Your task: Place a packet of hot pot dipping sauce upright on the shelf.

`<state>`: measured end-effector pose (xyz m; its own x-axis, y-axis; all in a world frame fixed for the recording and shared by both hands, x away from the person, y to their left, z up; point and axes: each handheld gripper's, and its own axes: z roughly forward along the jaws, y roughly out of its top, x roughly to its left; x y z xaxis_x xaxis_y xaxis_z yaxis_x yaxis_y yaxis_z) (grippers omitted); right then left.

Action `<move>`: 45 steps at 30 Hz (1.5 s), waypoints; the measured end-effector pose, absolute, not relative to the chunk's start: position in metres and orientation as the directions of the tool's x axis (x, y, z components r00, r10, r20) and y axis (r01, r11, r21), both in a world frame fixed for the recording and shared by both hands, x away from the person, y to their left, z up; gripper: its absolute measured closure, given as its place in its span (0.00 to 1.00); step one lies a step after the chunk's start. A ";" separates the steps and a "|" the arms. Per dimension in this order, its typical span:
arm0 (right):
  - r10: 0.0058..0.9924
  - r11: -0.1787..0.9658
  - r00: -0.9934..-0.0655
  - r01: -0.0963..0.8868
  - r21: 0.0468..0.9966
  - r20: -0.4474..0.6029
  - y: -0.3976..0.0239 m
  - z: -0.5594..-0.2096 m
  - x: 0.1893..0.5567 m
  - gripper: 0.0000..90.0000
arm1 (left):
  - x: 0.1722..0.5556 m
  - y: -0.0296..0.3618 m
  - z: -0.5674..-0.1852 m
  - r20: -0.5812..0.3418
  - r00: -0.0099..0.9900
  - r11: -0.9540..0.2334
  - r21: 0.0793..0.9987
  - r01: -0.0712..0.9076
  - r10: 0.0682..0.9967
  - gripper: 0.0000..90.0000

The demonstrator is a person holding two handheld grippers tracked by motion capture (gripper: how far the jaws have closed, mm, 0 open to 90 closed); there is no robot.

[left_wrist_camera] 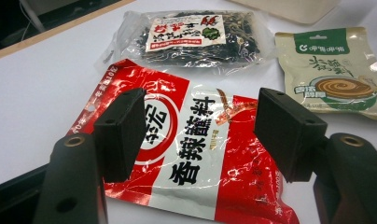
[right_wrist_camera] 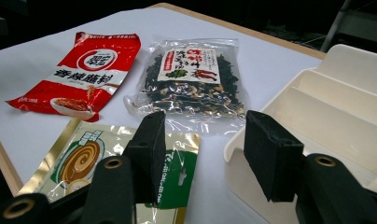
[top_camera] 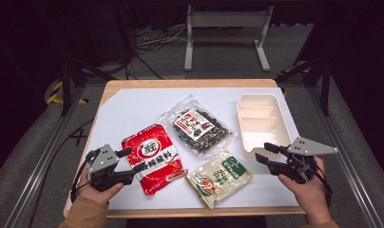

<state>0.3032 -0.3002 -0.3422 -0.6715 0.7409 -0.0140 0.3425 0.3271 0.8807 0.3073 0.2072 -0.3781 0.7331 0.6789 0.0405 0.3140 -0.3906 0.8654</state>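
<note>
Three food packets lie on the white table: a red sauce packet (top_camera: 153, 159) at the front left, a clear bag of dark dried food (top_camera: 198, 125) in the middle, and a beige and green packet (top_camera: 219, 177) at the front centre. My left gripper (top_camera: 131, 159) stands open at the red packet's (left_wrist_camera: 200, 149) left edge, nothing between its pads. On the right, my right gripper (top_camera: 266, 154) is open, hovering beside the cream tray's (top_camera: 264, 124) front corner. Its own view looks over the beige packet (right_wrist_camera: 98, 163), the clear bag (right_wrist_camera: 191, 81) and the tray (right_wrist_camera: 336, 107).
The cream tray has divided compartments and sits at the right of the table. A wooden table edge (top_camera: 190, 83) frames the white sheet. Behind the table stand a metal frame (top_camera: 228, 35) and loose cables on a dark floor.
</note>
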 end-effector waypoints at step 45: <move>0.705 0.437 -0.703 0.533 0.725 0.091 -0.258 -0.394 0.333 0.51 | 0.309 0.203 -0.383 0.042 0.739 -0.408 0.854 0.322 0.672 0.31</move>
